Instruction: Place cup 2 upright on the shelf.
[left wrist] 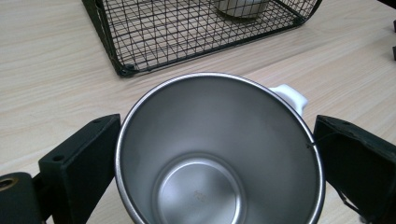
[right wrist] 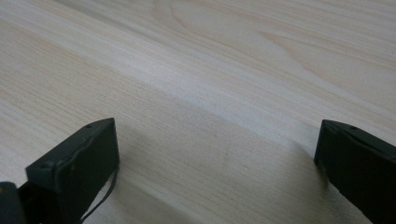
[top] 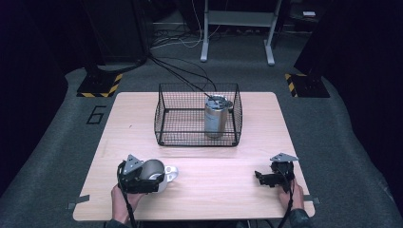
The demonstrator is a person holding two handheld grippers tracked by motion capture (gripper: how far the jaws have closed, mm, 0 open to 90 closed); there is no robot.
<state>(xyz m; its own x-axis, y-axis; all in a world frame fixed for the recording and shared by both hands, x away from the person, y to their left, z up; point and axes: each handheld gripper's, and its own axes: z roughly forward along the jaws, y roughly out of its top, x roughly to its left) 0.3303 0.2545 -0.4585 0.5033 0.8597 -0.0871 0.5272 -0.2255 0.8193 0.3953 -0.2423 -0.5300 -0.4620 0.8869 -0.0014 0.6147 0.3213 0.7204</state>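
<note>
At the table's near edge the left gripper clasps a steel mug between its jaws, the right gripper rests spread and empty, and beyond stands a wire basket holding a steel canister.

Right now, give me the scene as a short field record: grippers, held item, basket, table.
left gripper: jaws either side of a steel mug, apparently gripping it
mug: empty, white handle, at the table's near left
right gripper: open, empty, low over the table's near right
wire basket: black, mid table toward the far edge
basket contents: one upright metal canister, right half
table: light wood
</note>
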